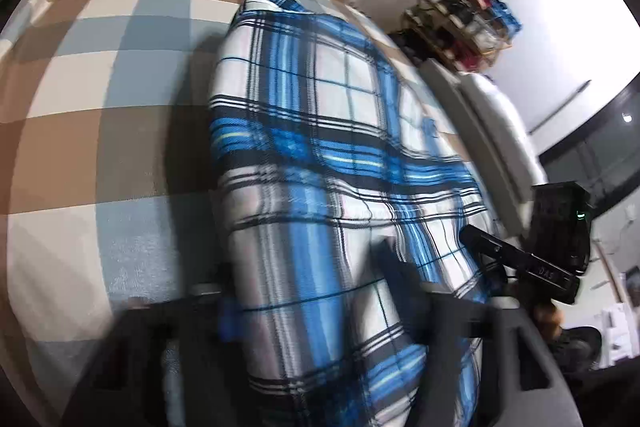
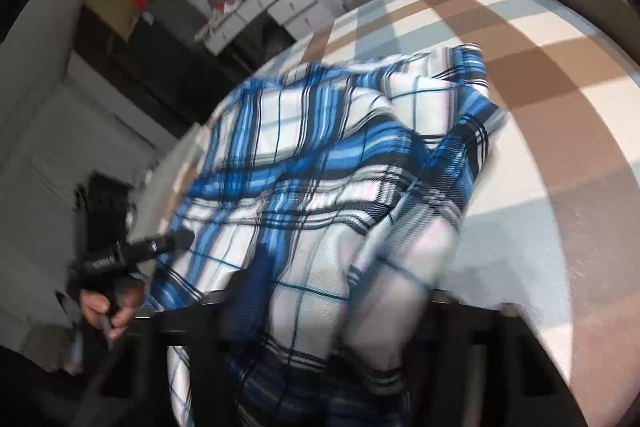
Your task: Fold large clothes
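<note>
Clearly my left tool (image 1: 320, 307) and right tool (image 2: 340, 307) each pinch the plaid shirt (image 1: 320, 147), lifted over the checked bed (image 1: 100, 107); uneven pulling could slip fabric free and skew the fold.

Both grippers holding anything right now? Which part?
Both hold the blue plaid garment by its near edge: left gripper and right gripper each have cloth bunched between the fingers, lifted over the checkered bedspread.

bare bedspread (image 1: 80, 131) beside shirt (image 1: 320, 147) — shirt covers both grippers
</note>
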Action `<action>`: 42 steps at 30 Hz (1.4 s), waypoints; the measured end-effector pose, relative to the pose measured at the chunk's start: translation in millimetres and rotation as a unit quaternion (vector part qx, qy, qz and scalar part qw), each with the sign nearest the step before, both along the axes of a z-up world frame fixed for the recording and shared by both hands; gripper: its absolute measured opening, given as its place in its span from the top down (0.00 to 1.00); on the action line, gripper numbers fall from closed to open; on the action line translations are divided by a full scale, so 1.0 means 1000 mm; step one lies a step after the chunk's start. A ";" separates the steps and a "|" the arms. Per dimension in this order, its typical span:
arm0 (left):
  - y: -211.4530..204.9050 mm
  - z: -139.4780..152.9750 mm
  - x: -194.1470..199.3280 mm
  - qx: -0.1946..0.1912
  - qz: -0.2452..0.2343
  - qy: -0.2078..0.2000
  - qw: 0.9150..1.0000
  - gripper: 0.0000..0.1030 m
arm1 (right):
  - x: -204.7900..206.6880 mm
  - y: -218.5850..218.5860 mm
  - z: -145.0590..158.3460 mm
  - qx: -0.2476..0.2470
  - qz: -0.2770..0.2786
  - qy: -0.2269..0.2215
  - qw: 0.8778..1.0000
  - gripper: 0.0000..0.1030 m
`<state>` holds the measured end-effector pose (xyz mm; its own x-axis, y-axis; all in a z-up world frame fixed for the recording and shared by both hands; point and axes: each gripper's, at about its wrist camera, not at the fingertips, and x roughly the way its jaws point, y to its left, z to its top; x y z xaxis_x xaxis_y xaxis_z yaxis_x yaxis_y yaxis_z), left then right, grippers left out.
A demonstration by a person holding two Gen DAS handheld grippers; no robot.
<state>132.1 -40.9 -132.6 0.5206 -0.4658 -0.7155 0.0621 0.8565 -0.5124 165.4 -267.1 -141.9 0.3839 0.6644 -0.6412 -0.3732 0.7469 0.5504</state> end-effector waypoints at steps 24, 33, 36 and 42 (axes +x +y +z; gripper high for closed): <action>-0.060 0.045 0.006 0.036 -0.049 -0.089 0.994 0.92 | -0.014 -0.044 0.053 -0.017 -0.027 -0.076 0.997 0.86; -0.061 0.033 0.008 0.033 -0.052 -0.065 0.996 0.92 | -0.012 -0.051 0.038 -0.014 -0.031 -0.042 0.999 0.86; -0.054 0.025 0.004 0.029 -0.049 -0.051 0.997 0.92 | -0.011 -0.052 0.029 -0.008 -0.030 -0.028 0.999 0.86; -0.045 0.020 -0.004 0.011 -0.039 -0.024 0.999 0.74 | -0.006 -0.053 0.018 -0.020 -0.033 -0.009 0.999 0.75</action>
